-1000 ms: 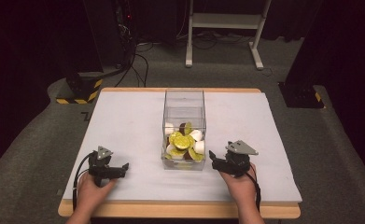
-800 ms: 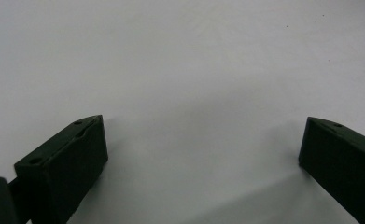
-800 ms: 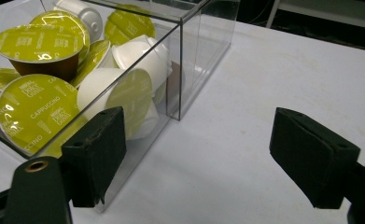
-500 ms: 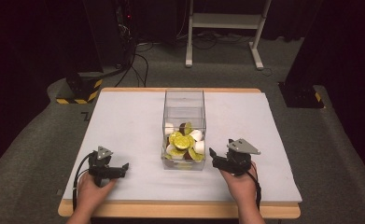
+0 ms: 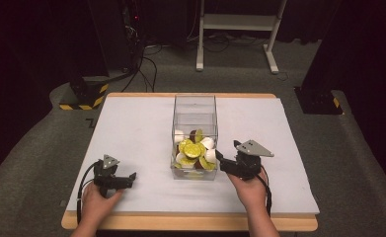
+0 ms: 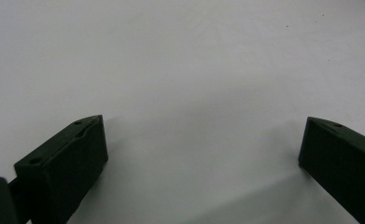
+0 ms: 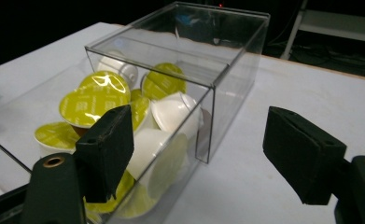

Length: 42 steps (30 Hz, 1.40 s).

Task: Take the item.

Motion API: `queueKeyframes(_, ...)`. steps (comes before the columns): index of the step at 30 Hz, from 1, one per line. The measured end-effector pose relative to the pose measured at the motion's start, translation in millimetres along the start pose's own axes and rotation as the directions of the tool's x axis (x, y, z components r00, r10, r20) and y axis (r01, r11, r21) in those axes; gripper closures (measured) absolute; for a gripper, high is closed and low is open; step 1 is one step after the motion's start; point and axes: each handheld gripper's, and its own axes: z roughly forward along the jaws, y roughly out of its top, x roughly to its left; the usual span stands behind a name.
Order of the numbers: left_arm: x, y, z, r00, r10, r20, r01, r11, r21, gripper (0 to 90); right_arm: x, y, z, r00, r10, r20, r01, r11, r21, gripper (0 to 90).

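Observation:
A clear plastic box (image 5: pixel 194 104) stands mid-table, its near half filled with several yellow-lidded and white coffee capsules (image 5: pixel 195 150). My right gripper (image 5: pixel 220 159) hovers just right of the box's near right corner, pointing at it. In the right gripper view the box (image 7: pixel 227 42) and capsules (image 7: pixel 94 98) sit close ahead. The right gripper (image 7: pixel 201 128) is open; its jaws have just been closing, with nothing pressed between them. The box's corner lies ahead of the gap. My left gripper (image 5: pixel 131 176) rests on the sheet at the near left, open (image 6: pixel 201 140) over bare white surface.
A white sheet (image 5: pixel 131 128) covers the wooden table, whose front edge (image 5: pixel 190 222) runs just before the hands. On the floor behind stand a white frame (image 5: pixel 240 22), a black and yellow striped base (image 5: pixel 84 96) and a dark block (image 5: pixel 319 98).
The right gripper has lifted slightly beside the box's near right corner. The left gripper has stayed where it was.

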Motion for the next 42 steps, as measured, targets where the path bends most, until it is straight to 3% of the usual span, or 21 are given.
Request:
queueKeyframes(6,0.0,0.0,0.0,1.0,-0.001,0.0,0.001,1.0,0.0,1.3,8.4,6.8,5.5,0.9989,-0.018,-0.043,0.018,1.0,-0.005,28.4)
queueKeyframes(22,-0.5,-0.1,0.2,1.0,-0.006,0.0,0.006,1.0,-0.003,1.3,27.4,16.4,23.2,0.9942,-0.055,-0.093,0.056,0.998,0.01,37.7)
queueKeyframes(42,-0.1,0.0,0.0,1.0,-0.001,0.0,0.001,1.0,-0.001,1.3,40.9,21.3,41.5,0.9906,-0.044,-0.129,0.051,0.997,0.05,39.6)
